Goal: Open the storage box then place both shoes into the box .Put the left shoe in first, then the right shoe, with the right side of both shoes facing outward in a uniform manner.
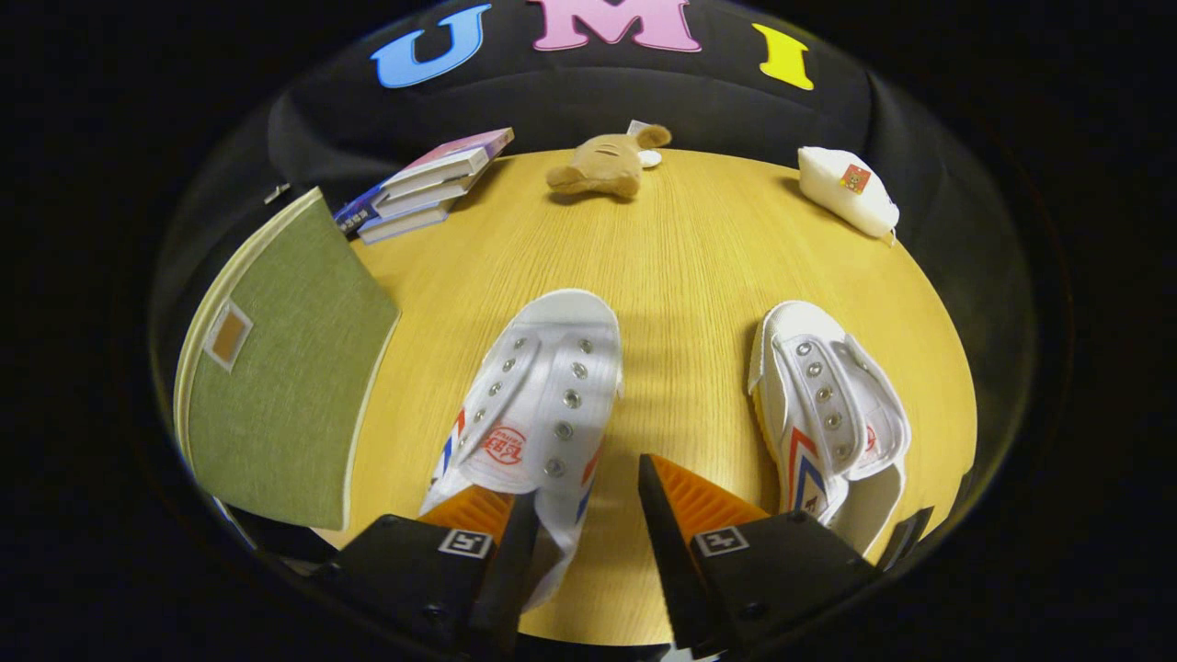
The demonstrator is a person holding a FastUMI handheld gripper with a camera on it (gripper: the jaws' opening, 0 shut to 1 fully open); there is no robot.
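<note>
Fingers [515, 542] spread wide, tilted down over white shoe [538, 395].

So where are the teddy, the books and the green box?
teddy [602, 164]: gripper view, on its brown body.
books [432, 184]: gripper view, on the stack's page edges.
green box [294, 368]: gripper view, on its cloth lid.

Wooden table [680, 248] carrying the lot: two white shoes sit apart near the gripper [588, 515], whose fingers stand spread, nothing held, one shoe [542, 386] partly between them, the other shoe [828, 405] off right. Green storage box [285, 368] at left, stacked books [432, 184] beyond it, plush toy [602, 164] and white pouch [846, 188] along the far edge.
</note>
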